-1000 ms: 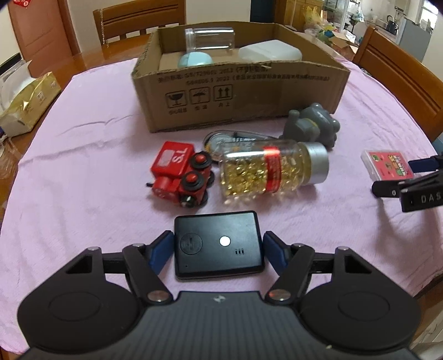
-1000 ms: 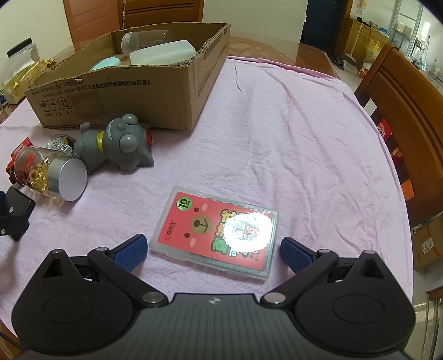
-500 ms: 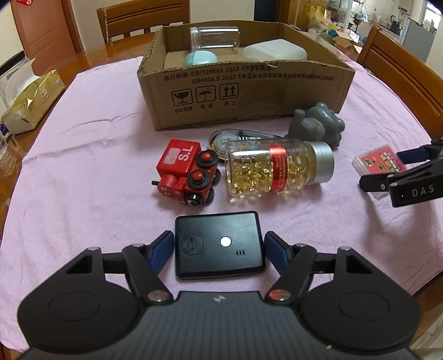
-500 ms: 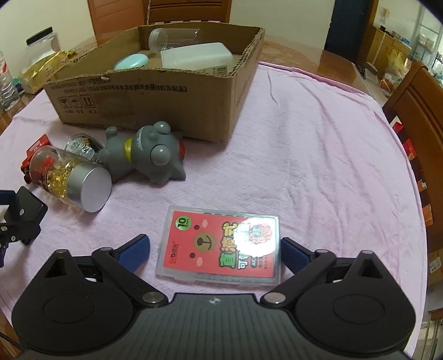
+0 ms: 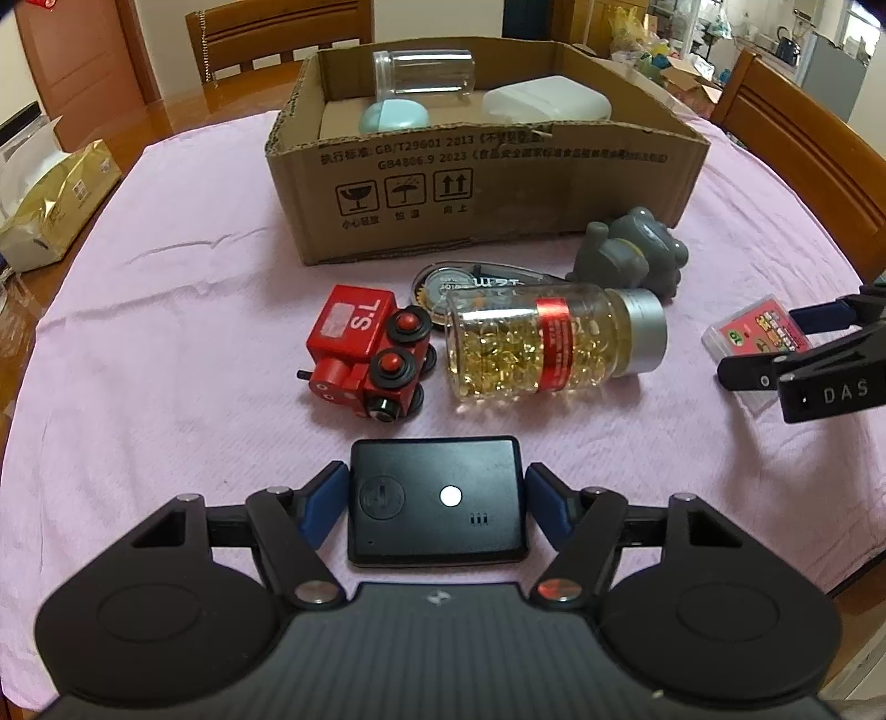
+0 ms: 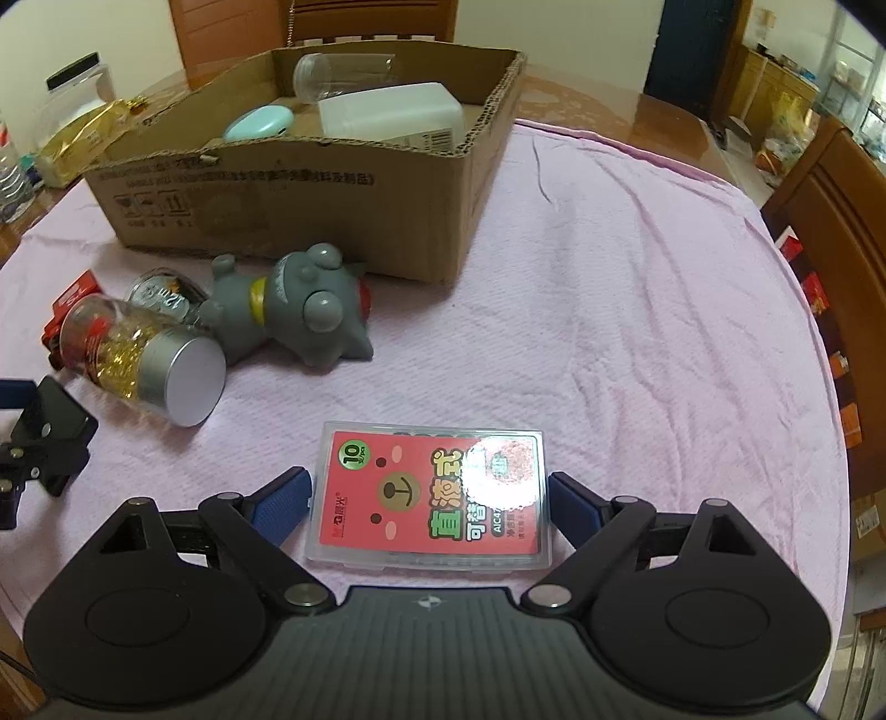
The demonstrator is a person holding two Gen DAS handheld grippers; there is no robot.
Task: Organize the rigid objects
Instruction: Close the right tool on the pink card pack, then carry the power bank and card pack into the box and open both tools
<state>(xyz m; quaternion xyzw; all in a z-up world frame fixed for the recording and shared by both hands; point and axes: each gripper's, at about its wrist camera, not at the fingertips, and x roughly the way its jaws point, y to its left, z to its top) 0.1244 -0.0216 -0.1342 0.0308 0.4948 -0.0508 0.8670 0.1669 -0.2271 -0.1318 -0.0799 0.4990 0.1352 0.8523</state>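
A pink cloth (image 5: 166, 310) covers a round wooden table, with wooden chairs (image 5: 277, 33) drawn up around it and a cluttered room of shelves and cabinets off beyond the far right. At the far left edge a gold tissue pack (image 5: 55, 205) sits on the bare wood. On the cloth, going left to right, a red toy train (image 5: 365, 349) lies beside a capsule bottle (image 5: 554, 343) on its side, silver cap pointing right; a correction tape dispenser (image 5: 476, 279) is tucked just behind the bottle, and a grey rubber pig (image 6: 299, 304) lies close to the near wall of the cardboard box (image 5: 487, 199). That box holds a clear jar (image 5: 423, 72) on its side, a mint-green case (image 5: 394, 116) and a white plastic container (image 5: 545, 102). Nearer, the left gripper (image 5: 437, 501) is spread around a flat black device (image 5: 434, 498), its blue pads (image 5: 324, 501) just beside the short edges; I cannot tell if they touch. Further right, the right gripper (image 6: 429, 501) is likewise spread around a red card case (image 6: 432, 498) lying flat on the cloth, pads close on both sides. The bottle and train lie between the black device and the box.
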